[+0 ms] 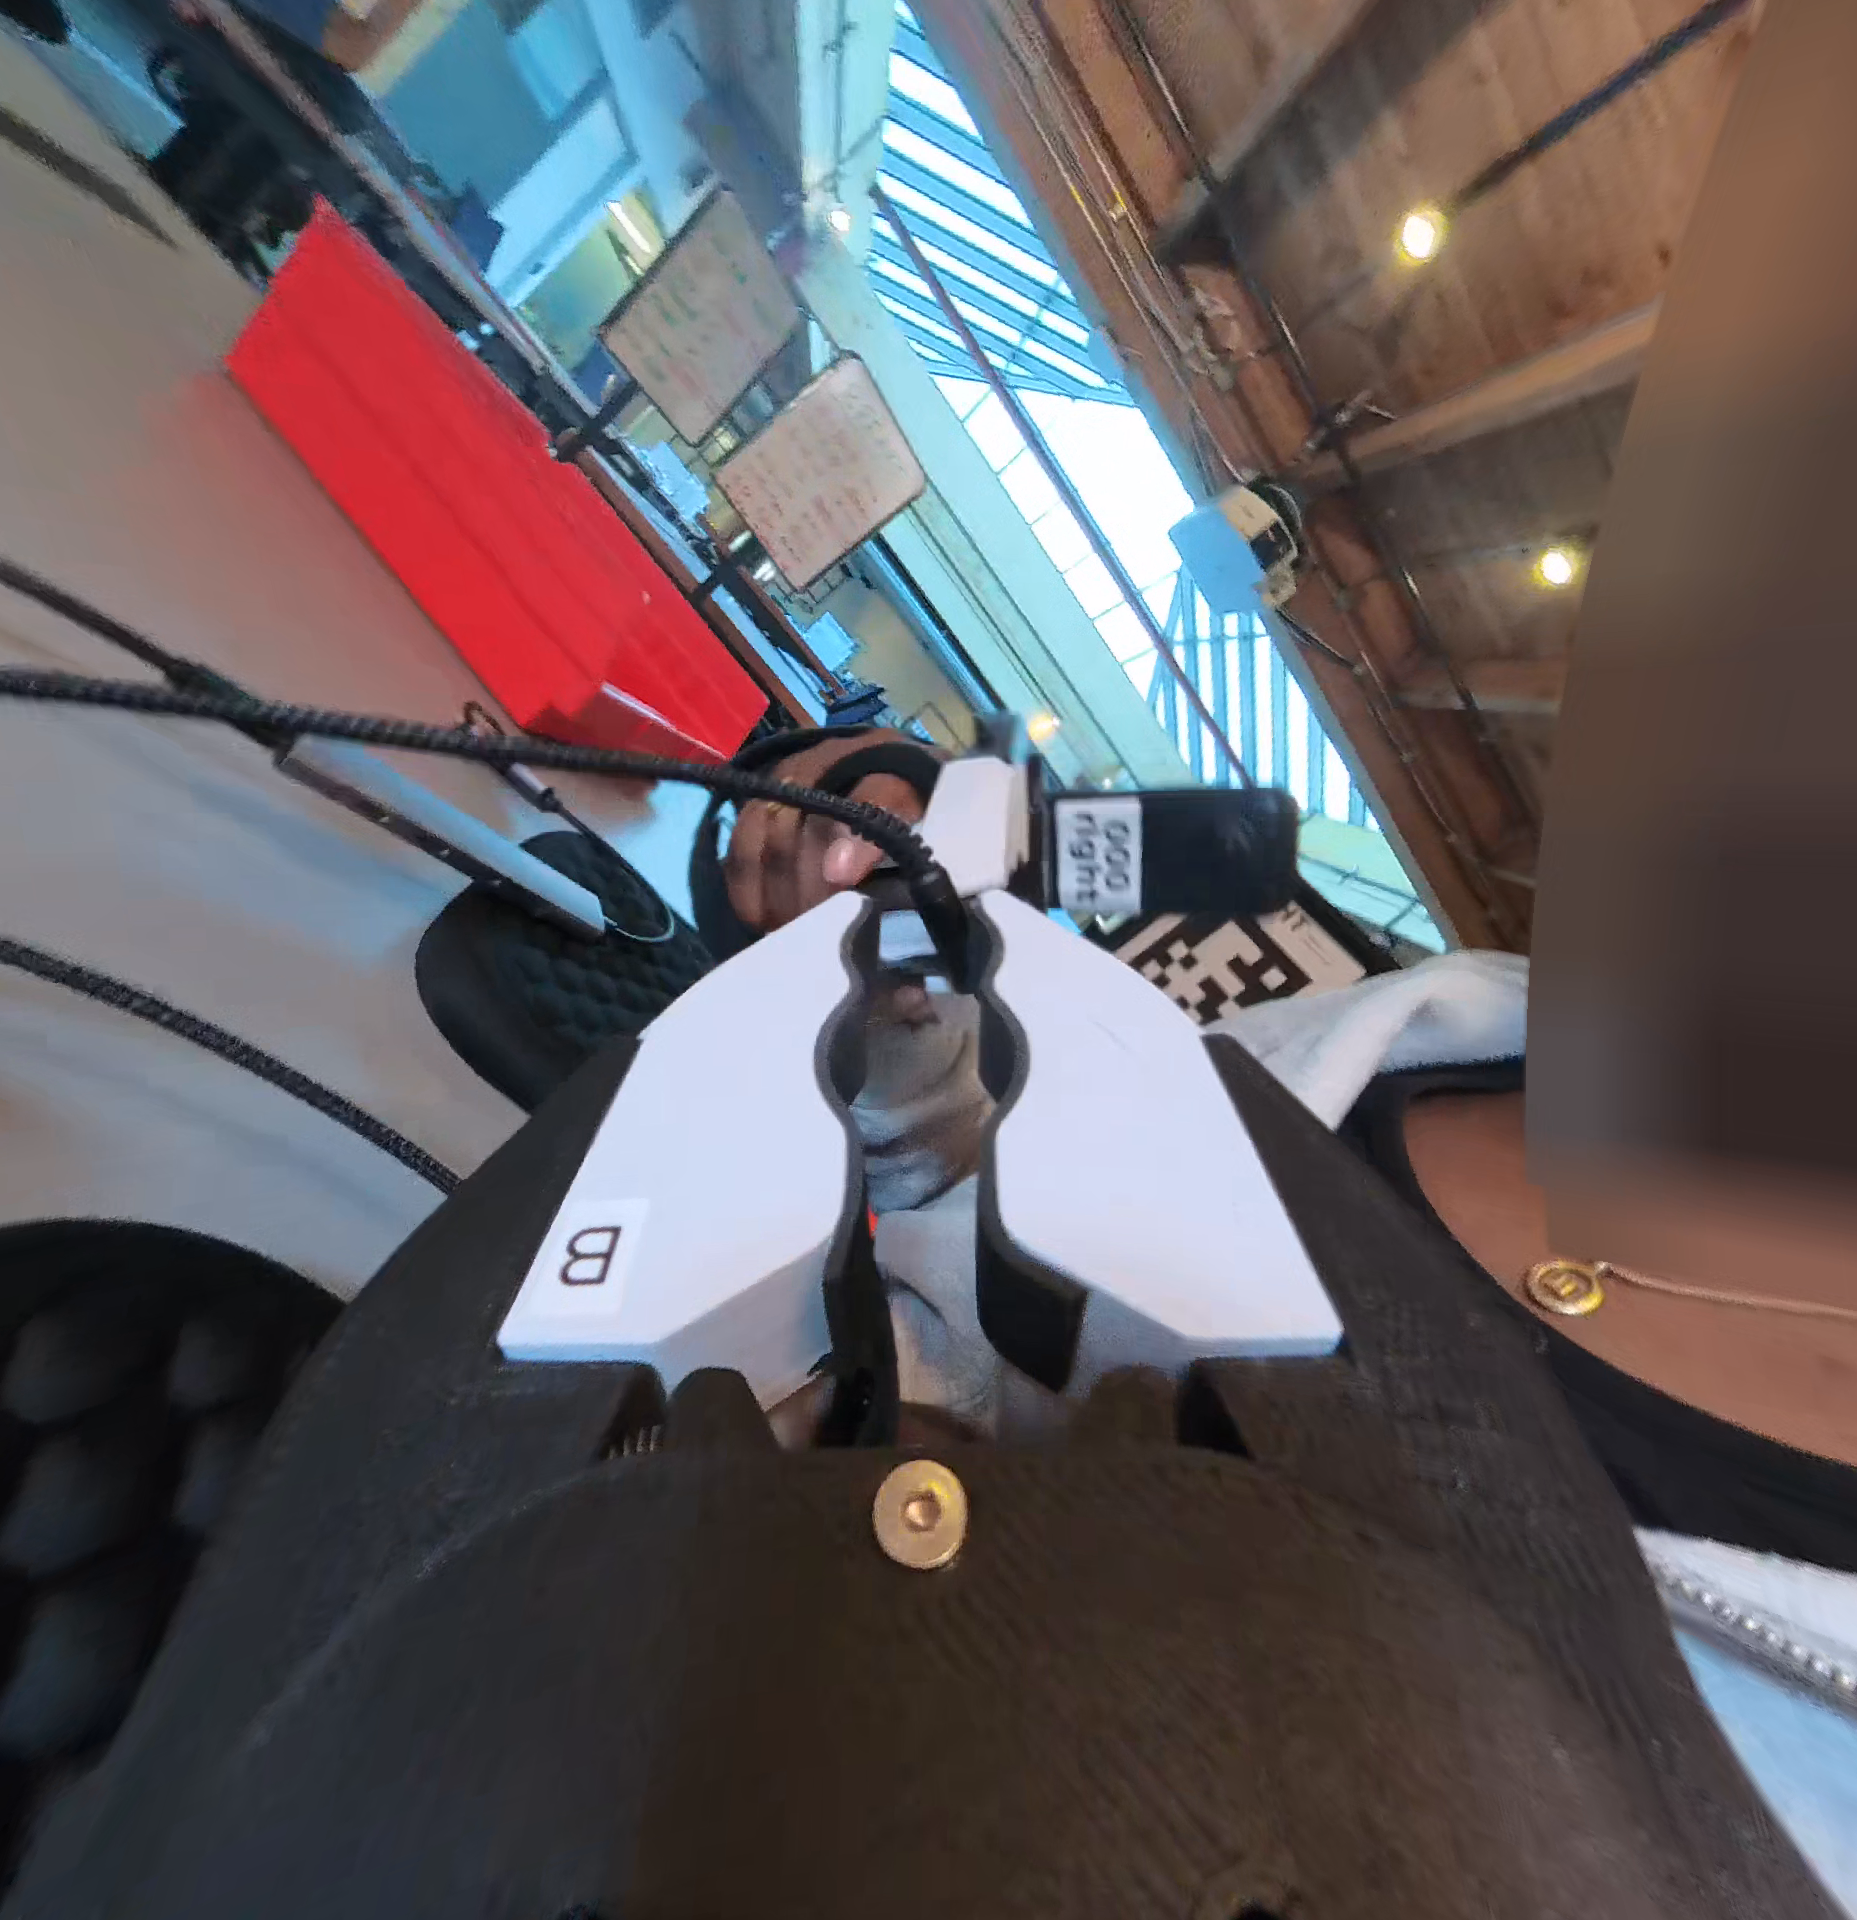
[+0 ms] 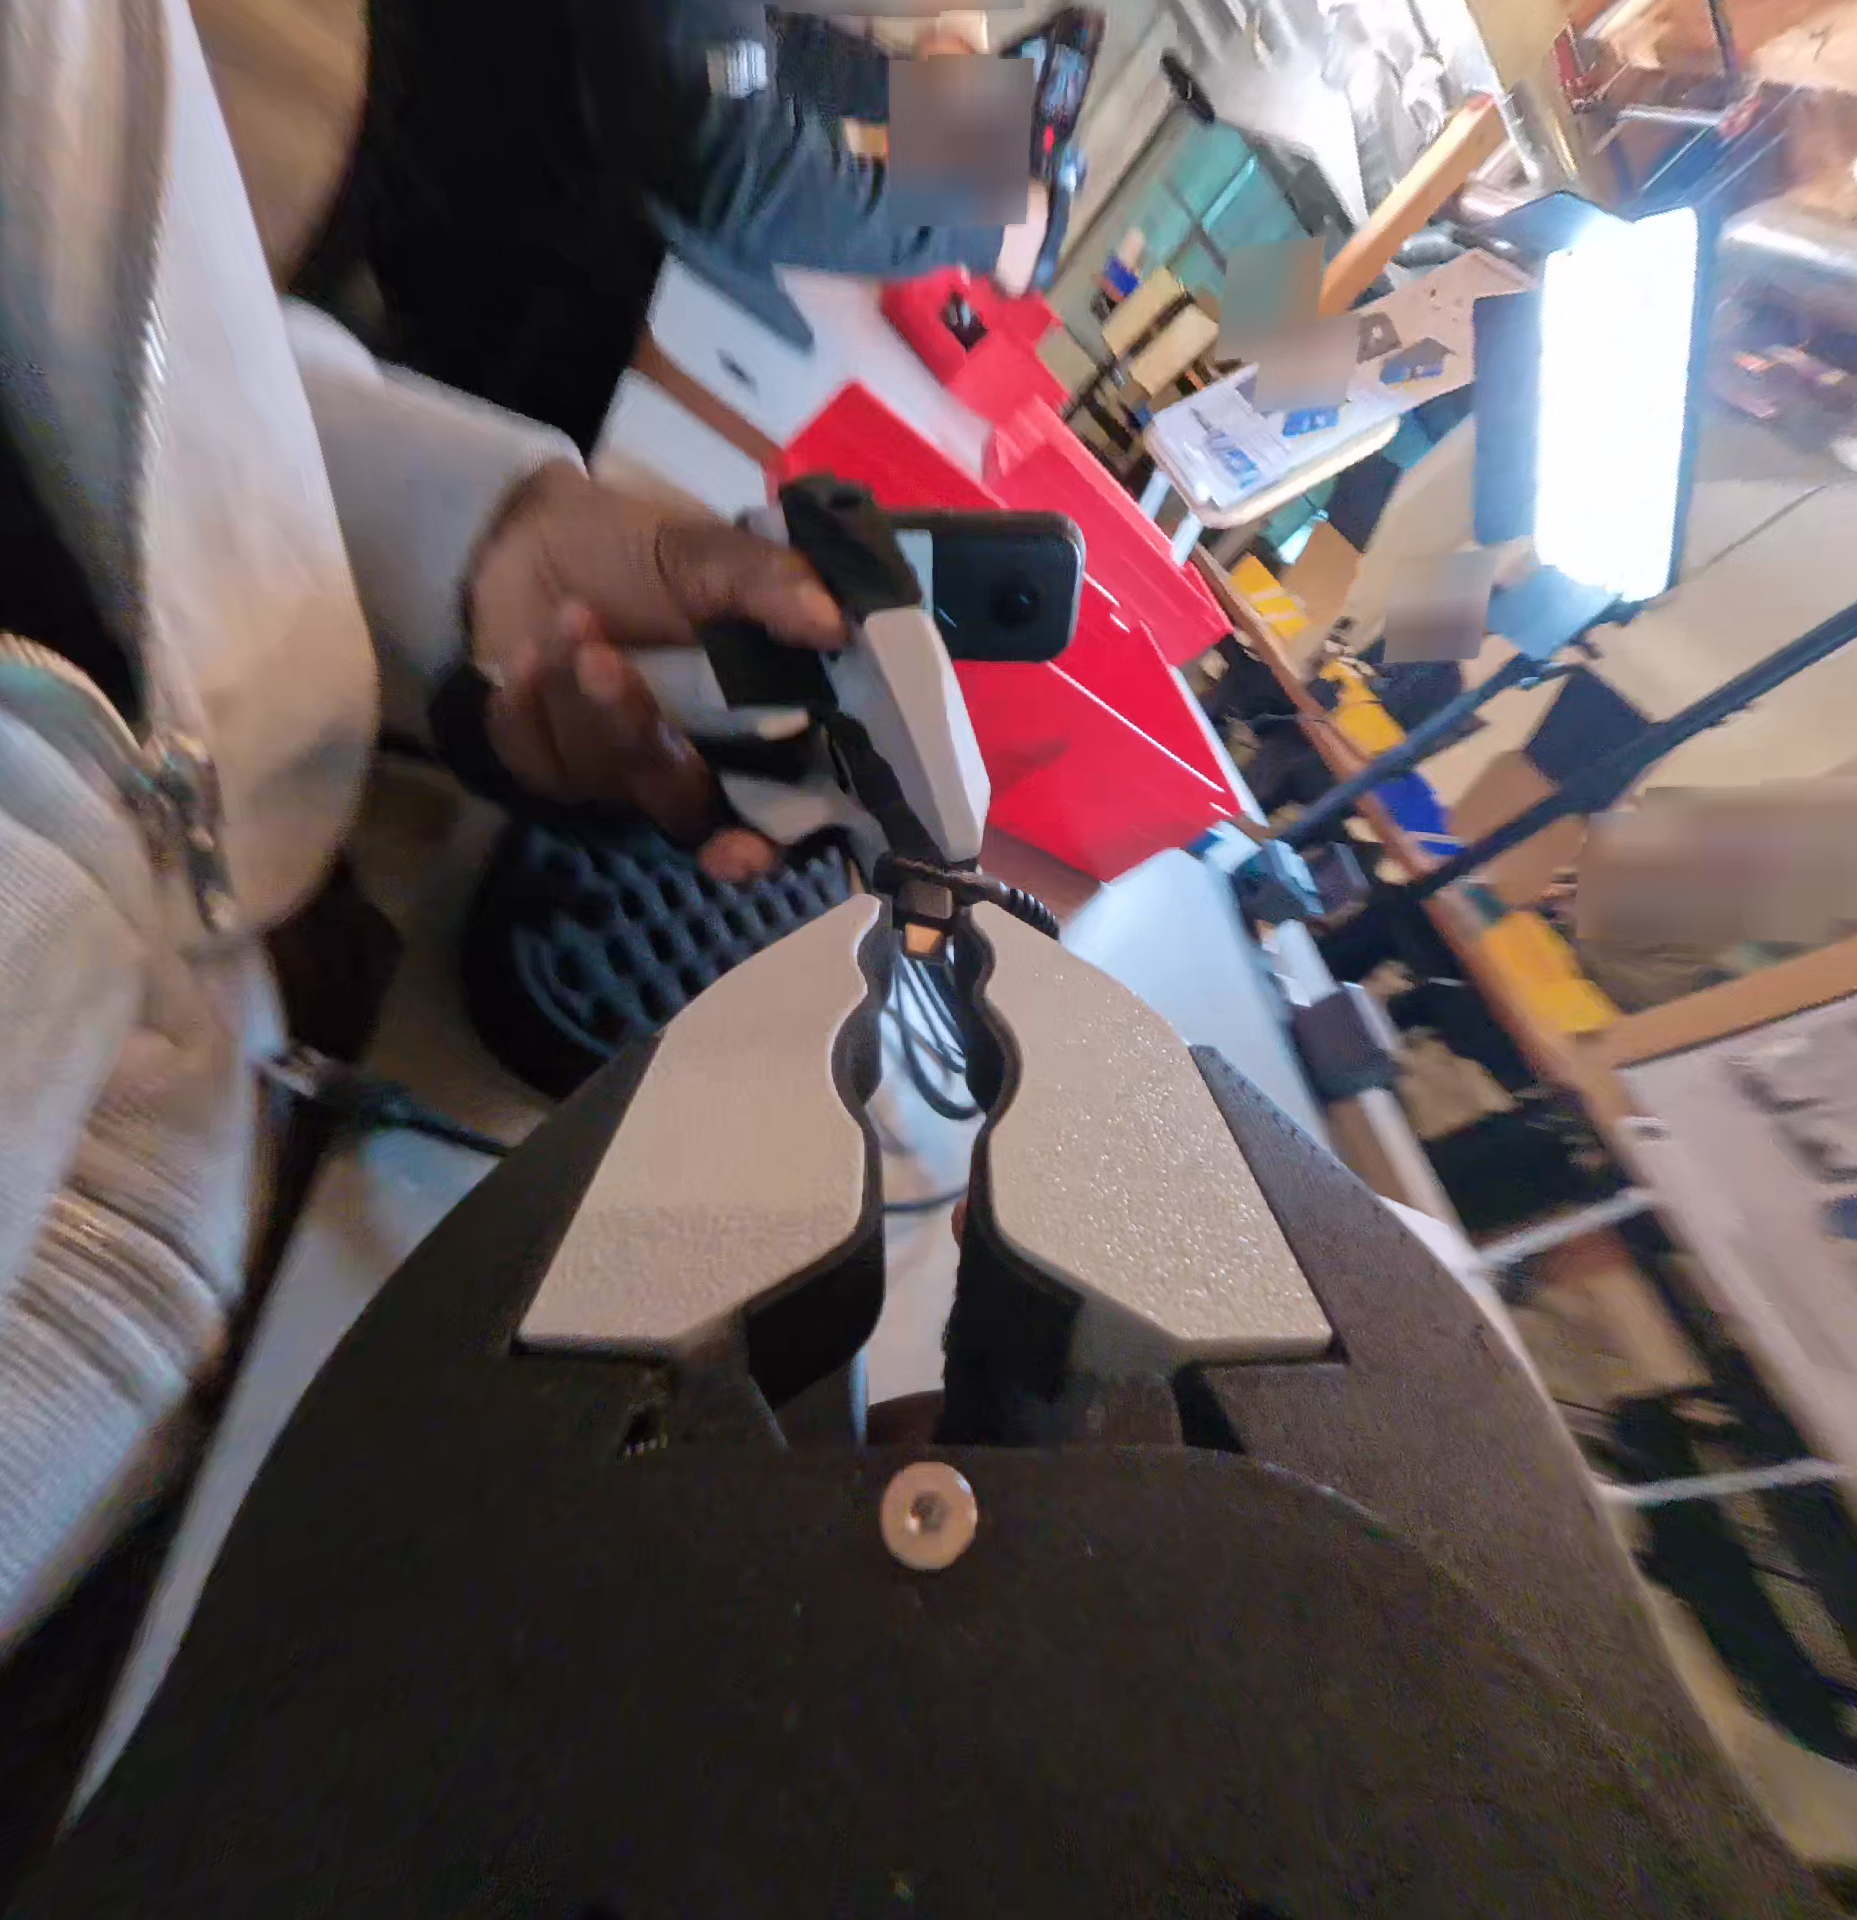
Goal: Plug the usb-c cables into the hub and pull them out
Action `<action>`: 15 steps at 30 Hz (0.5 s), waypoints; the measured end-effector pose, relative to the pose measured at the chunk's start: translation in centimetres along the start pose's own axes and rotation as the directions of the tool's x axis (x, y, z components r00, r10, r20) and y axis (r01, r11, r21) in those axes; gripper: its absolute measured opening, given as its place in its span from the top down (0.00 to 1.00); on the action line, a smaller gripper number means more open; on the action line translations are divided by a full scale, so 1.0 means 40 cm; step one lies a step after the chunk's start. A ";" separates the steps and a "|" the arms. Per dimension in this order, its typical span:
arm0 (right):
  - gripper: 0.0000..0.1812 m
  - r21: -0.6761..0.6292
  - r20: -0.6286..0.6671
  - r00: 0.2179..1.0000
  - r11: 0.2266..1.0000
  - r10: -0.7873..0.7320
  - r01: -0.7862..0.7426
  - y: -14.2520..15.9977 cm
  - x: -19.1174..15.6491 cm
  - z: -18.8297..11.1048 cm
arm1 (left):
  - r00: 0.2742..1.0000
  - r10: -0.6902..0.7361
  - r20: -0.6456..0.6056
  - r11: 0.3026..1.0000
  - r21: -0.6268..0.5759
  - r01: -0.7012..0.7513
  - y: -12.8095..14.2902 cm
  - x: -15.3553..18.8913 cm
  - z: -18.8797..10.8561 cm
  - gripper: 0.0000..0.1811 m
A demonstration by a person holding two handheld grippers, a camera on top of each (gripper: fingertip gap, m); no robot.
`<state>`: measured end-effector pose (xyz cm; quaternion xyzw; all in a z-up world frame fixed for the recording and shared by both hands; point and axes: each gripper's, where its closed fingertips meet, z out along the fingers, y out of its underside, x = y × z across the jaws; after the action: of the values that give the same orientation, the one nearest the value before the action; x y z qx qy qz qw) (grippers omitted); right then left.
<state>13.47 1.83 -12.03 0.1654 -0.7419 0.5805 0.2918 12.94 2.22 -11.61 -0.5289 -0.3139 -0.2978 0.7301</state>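
The left gripper is clenched on the plug end of a black braided USB-C cable; the moulded plug sits pinched right at its white fingertips, and the cord arcs away from the tips to the left across the pale tabletop. Just left of and beyond those tips lies a slim silver hub, one end resting on a round black honeycomb-textured pad; a second thin cable runs from it. Past the tips, close by, the right gripper faces in, held by a hand. In the right wrist view the right gripper is nearly closed, and a small metal-tipped connector sits at its tips, seemingly nipped between them, though blur makes the contact hard to confirm. Directly beyond it the left gripper's fingers point down at the same connector, a braided cord curling off to the right. A red bin stands farther back, and a bright light panel off to the right.
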 end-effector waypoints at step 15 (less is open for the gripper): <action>0.94 -0.172 0.139 0.959 0.947 -0.248 0.270 0.064 -0.027 0.007 | 0.981 -0.099 0.167 0.985 -0.123 0.121 0.055 -0.059 0.006 0.92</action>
<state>12.74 2.17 -14.70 0.2664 -0.7811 0.4536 0.3364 13.11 3.26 -14.67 -0.5803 -0.3800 -0.3145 0.6480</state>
